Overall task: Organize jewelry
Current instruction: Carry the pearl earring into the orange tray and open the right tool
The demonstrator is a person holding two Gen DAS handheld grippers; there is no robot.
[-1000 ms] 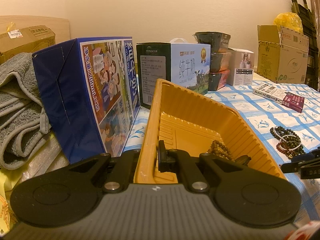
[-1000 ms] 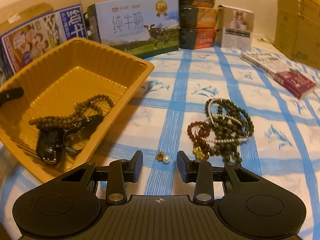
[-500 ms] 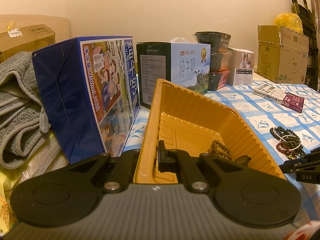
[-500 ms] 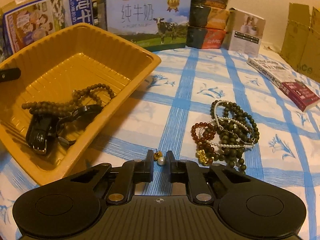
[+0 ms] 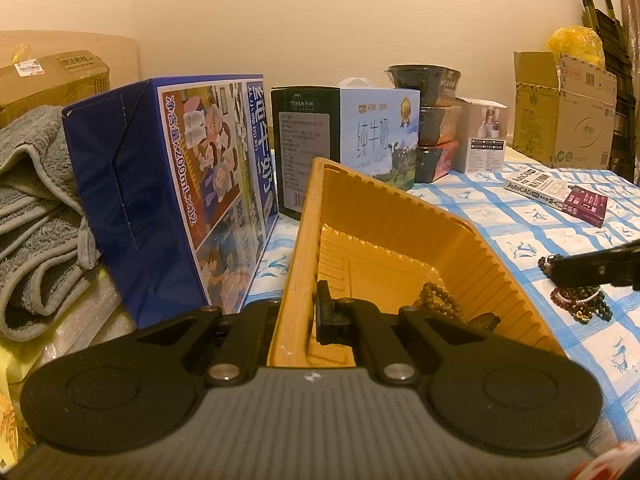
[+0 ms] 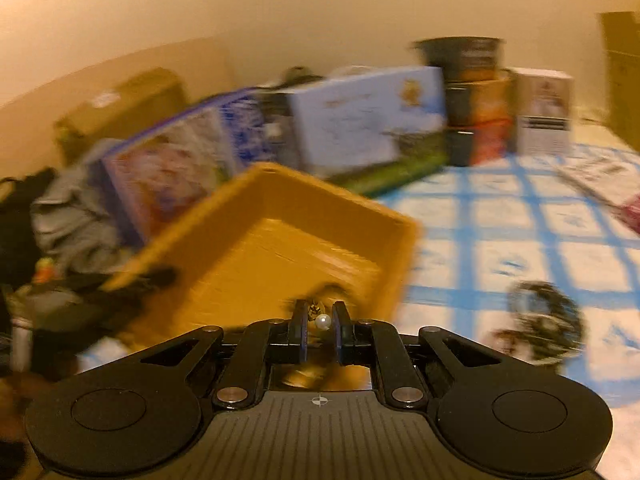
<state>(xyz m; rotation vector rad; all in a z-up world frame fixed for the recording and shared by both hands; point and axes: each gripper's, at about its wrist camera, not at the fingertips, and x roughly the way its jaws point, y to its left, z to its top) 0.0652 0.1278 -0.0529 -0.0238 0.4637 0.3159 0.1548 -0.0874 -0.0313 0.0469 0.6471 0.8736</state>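
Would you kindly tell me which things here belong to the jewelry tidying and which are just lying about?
Job: yellow tray, held at its rim by the left claw; pearl earring pinched in the right claw; bead bracelets on the cloth.

Lying about: milk cartons, grey towel, book, cardboard box.

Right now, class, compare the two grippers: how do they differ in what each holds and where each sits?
The left gripper is shut on the yellow tray's rim; the right gripper is shut on a small pearl earring. The left gripper sits at the tray's near edge; the right gripper hangs above the tray. Both are black, two-fingered and hand-held.
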